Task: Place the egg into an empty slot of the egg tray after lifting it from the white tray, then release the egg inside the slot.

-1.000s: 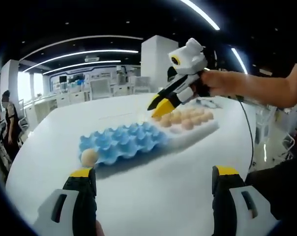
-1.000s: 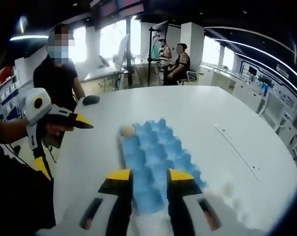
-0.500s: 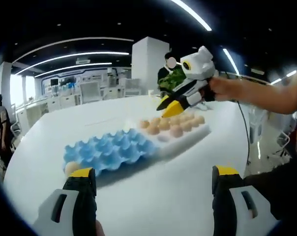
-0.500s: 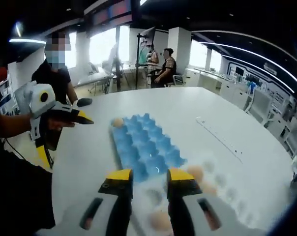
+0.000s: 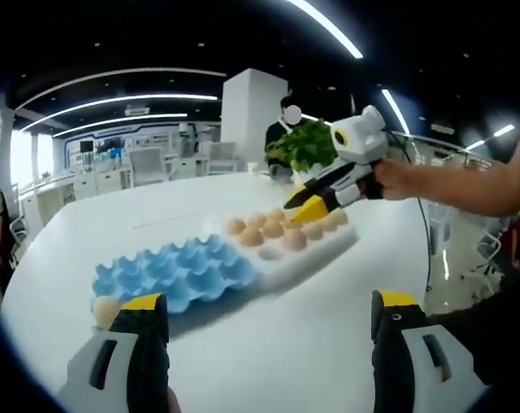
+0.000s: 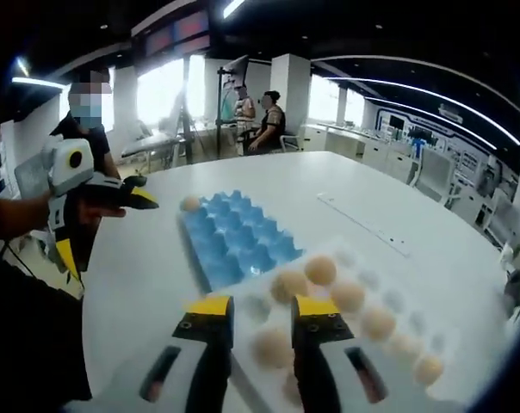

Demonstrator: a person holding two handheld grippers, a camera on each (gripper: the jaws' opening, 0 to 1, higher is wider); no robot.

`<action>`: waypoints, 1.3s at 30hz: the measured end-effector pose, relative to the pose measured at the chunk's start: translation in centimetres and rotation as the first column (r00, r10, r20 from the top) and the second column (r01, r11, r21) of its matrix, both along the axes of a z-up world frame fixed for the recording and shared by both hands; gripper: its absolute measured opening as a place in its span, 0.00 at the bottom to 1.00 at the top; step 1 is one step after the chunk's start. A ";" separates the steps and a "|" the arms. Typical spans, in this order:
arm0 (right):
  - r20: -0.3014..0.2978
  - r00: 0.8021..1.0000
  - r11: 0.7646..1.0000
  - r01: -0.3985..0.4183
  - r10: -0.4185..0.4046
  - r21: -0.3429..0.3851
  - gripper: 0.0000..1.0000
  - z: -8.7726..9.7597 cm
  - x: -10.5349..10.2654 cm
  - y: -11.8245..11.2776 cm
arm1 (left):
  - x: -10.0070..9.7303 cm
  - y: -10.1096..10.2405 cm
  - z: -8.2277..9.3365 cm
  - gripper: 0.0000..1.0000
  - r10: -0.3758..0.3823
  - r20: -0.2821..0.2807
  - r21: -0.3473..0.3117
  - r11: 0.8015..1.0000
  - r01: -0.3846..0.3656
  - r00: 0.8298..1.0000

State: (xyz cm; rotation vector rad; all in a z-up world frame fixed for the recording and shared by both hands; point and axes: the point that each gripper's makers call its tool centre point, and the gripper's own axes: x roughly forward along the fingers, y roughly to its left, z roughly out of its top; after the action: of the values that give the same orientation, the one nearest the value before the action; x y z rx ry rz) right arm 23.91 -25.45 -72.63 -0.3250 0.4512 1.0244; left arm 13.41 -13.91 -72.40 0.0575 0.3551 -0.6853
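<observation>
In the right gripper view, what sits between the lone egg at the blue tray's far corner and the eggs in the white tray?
Only empty blue egg tray slots lie between the lone egg and the white tray's eggs; no other object.

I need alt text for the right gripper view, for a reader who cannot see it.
The right gripper, open and empty, hovers above eggs in the white tray on a white table. Beyond lies the blue egg tray with one egg at its far corner. At left, a hand holds the left gripper.
</observation>
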 end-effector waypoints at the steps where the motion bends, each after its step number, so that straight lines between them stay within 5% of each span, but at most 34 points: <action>1: 0.004 1.000 1.000 0.009 -0.009 0.002 0.27 -0.2 0.0 -0.2 | -0.1 -0.2 -0.1 1.00 -0.005 -0.001 0.003 1.000 0.005 1.000; 13: 0.059 0.987 0.987 0.146 -0.150 0.072 0.27 -2.6 0.6 -1.6 | -0.5 -1.2 -0.4 1.00 -0.047 0.006 0.006 0.999 0.046 0.999; 25: 0.086 0.981 0.982 0.163 -0.171 0.093 0.23 -3.4 0.9 -1.5 | -0.8 -1.9 -1.1 1.00 -0.064 -0.003 0.016 0.998 0.064 0.998; 36: 0.110 0.978 0.984 0.171 -0.176 0.051 0.26 -4.0 1.1 -1.2 | -0.7 -1.6 -1.0 1.00 -0.062 0.007 0.035 0.997 0.061 0.998; 39: 0.119 0.981 0.987 0.158 -0.153 -0.028 0.28 -4.9 1.2 -1.2 | -0.8 -1.7 -1.2 1.00 -0.064 0.004 0.039 0.997 0.064 0.998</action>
State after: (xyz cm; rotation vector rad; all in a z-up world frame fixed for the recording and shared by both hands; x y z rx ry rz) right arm 25.07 -26.61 -77.49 -0.3752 0.3845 0.8408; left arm 12.61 -15.58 -73.55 0.1080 0.3625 -0.7414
